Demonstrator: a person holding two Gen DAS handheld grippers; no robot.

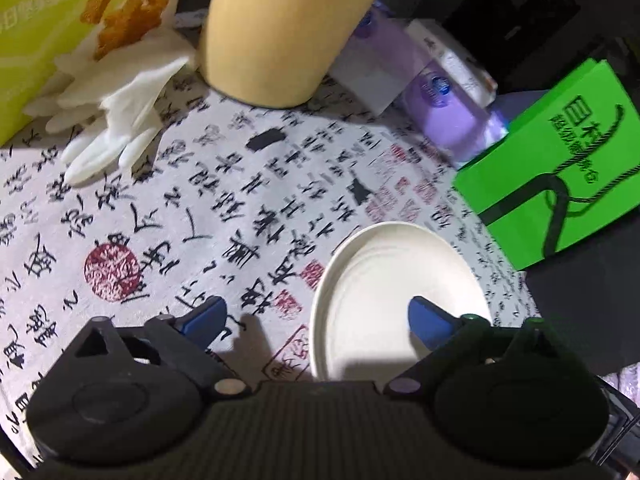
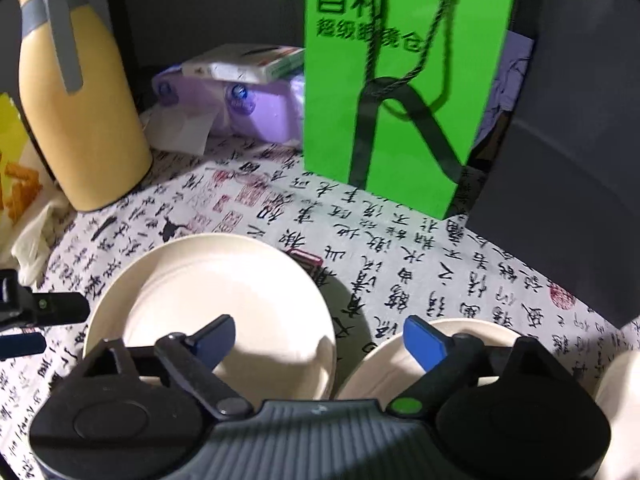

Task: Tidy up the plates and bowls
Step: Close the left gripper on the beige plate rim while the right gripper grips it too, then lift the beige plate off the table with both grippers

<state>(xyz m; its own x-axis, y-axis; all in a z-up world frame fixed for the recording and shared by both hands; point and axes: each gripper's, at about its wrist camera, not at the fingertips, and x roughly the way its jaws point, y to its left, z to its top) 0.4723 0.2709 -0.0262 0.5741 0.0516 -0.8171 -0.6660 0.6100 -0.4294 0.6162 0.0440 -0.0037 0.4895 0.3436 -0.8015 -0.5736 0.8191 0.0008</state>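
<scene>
A: Where are the dishes?

B: A cream plate (image 2: 208, 300) lies flat, face up, on the bench (image 2: 400, 264), which wears a calligraphy cloth. A second plate (image 2: 400, 360) sits just to its right, apart by a narrow gap. Being round, neither has a long axis.

A: And the grippers?

B: The left gripper (image 1: 316, 312) has its jaws spread across the first plate's left rim, gripping nothing. The right gripper (image 2: 320, 336) has its jaws spread over the gap, also empty.

A: Risks?

B: Probably a jaw sliding off the shallow rim, or one plate shoving the other toward the green bag (image 2: 400, 80)
</scene>
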